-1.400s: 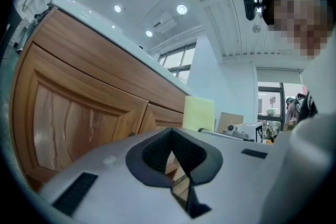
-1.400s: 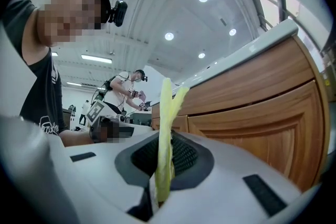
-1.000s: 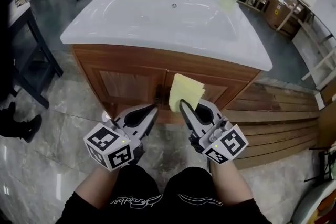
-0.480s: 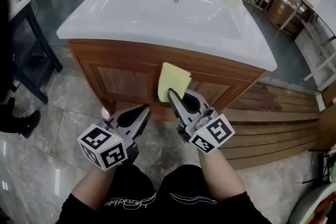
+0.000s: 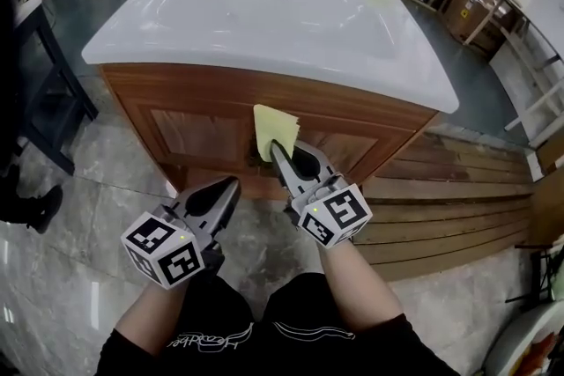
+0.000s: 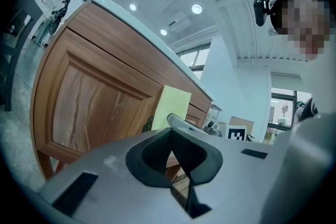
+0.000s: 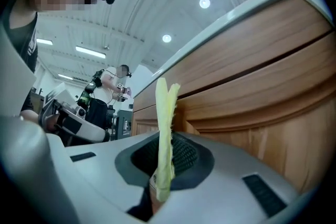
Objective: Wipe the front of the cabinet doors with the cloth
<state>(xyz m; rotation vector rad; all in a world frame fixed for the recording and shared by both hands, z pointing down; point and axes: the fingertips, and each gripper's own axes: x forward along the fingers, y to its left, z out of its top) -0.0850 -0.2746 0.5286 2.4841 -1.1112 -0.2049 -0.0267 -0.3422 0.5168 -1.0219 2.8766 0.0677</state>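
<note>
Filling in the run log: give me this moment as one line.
right gripper: shut on yellow cloth | held up before cabinet doors, contact unclear | left gripper: shut, empty, off the doors

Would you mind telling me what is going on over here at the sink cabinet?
A person stands in front of a wooden cabinet under a white sink. The right hand-held gripper is shut on a folded yellow cloth, held up at the cabinet doors near the middle; contact with the wood cannot be told. The left hand-held gripper is shut, empty and lower down.

Cloth (image 7: 165, 134) pinched (upright) before cabinet (image 7: 262, 97).
</note>
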